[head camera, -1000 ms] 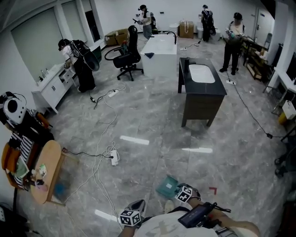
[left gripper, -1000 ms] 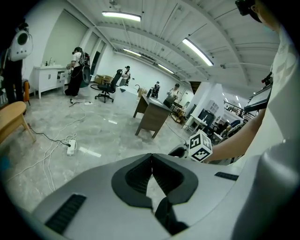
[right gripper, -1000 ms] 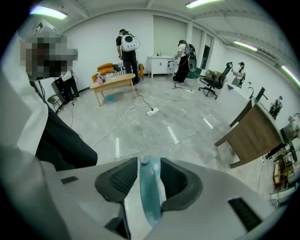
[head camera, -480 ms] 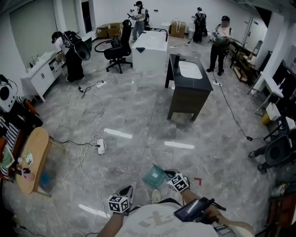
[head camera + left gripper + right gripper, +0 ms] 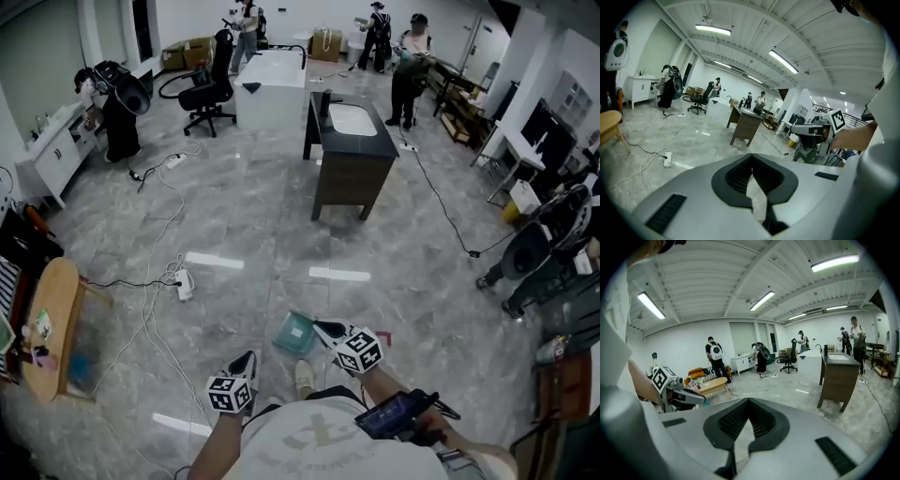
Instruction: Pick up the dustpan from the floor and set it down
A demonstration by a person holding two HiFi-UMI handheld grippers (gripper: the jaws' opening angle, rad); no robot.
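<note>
The teal dustpan [image 5: 293, 333] lies on the grey marble floor just ahead of my shoe [image 5: 304, 377]. My right gripper [image 5: 323, 329] hangs over its right edge in the head view, with the marker cube [image 5: 359, 350] behind it. In the right gripper view its jaws [image 5: 749, 401] are shut and hold nothing; the dustpan does not show there. My left gripper [image 5: 247, 362] is lower left of the dustpan, apart from it. Its jaws [image 5: 751, 157] meet at the tips and are empty.
A dark vanity cabinet [image 5: 347, 141] with a white basin stands mid-room. A power strip [image 5: 184, 281] and cables trail at the left near a round wooden table [image 5: 47, 323]. Chairs [image 5: 534, 253] crowd the right. Several people stand at the back.
My right gripper has lifted away from the dustpan, which stays on the floor. The left gripper rose a little. The head view has swung, showing more of the room's right side.
</note>
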